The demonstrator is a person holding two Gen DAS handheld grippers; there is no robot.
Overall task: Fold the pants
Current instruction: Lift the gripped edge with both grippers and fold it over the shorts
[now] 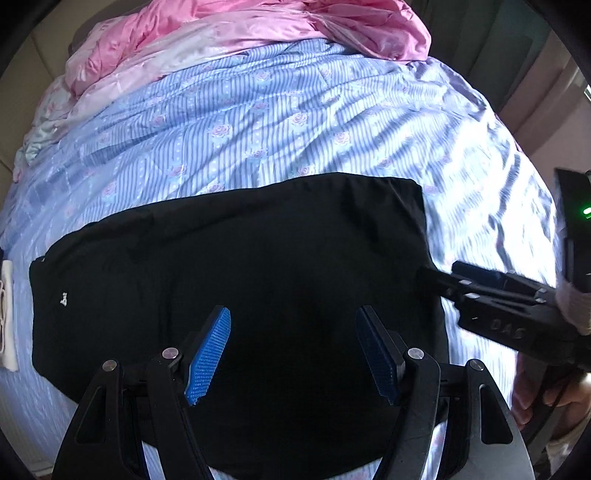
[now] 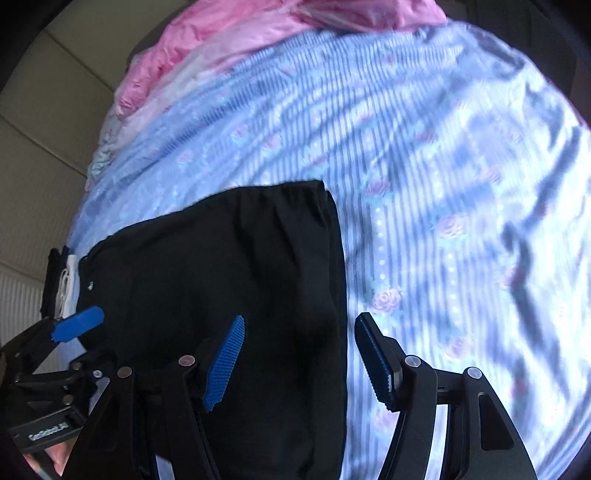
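Two grippers at the bottom of frame, both with jaws spread wide and holding nothing: left gripper [image 1: 293, 354] over the black pants [image 1: 236, 266], right gripper [image 2: 299, 363] straddling their right edge. The pants lie flat mid-frame on a blue striped sheet [image 1: 258, 118], pink blanket [image 1: 258, 29] bunched along the top.

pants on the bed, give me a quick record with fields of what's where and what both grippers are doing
pants: black pants, folded flat into a wide block
surface: blue striped bedsheet with flower print
behind: pink quilt bunched at the far end
left of pants: white item, partly out of view
left gripper: open, above the near part of the pants, holding nothing
right gripper: open, straddling the pants' right edge, holding nothing
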